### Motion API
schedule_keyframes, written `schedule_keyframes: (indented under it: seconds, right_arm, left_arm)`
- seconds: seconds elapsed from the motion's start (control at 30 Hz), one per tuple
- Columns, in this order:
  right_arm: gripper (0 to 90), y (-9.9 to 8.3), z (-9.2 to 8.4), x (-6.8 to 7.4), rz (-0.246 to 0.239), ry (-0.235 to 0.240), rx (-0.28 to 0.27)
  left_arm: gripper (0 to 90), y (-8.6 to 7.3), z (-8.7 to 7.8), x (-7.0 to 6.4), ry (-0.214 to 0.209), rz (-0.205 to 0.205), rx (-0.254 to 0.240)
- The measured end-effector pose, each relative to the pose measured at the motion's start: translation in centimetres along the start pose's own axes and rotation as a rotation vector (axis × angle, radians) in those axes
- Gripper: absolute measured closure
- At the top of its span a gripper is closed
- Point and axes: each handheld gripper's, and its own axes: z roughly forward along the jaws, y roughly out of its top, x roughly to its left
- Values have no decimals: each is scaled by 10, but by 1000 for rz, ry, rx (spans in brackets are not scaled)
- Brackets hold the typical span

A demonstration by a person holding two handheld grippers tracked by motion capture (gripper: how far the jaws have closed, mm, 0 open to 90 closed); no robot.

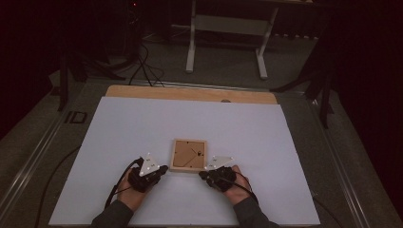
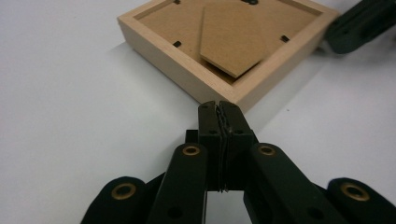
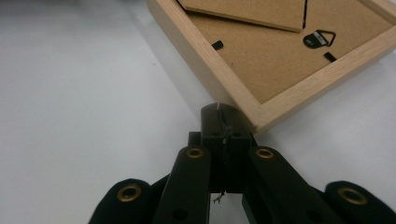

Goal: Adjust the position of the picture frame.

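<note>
1. Picture frame [image 1: 188, 155] lies face-down, back side up, mid-bench on the white sheet [image 1: 142, 123], just ahead of both my hands
2. Left tongs [image 1: 164, 168] are closed w/ nothing between them, tips right at the frame's near-left corner [image 2: 219, 95]; can't tell if they touch it or sit just short
3. Right tongs [image 1: 203, 174] also fully closed & empty, tips at the near-right corner [image 3: 254, 122], looks like touching
4. Stand flap [image 2: 231, 39] on the backing sits slightly lifted, hanger ring [image 3: 319, 38] near the far edge
5. Risk: closed tips pushing on corners from both sides, so the frame could spin or skid on the smooth sheet instead of lifting
6. Risk: uneven push means one corner slips off a tip & the frame twists away
7. Risk: prying low at a corner may dent the soft wood or snag the sheet
8. I'd judge that opening the tongs before any grab matters, else no hold at all
</note>
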Motion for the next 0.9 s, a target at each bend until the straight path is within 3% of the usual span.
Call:
schedule_keyframes:
  seconds: [0.43, 0.7, 0.9]
  right_arm:
    - [898, 5, 12, -5, 9, -25, -18]
    - [898, 7, 10, -4, 2, -25, -33]
    - [898, 7, 11, -4, 3, -26, -40]
  left_arm:
    - [876, 0, 2, -3, 0, 12, 2]
    - [877, 3, 2, -10, -30, 56, -1]
    - [881, 4, 11, -14, -19, 74, 22]
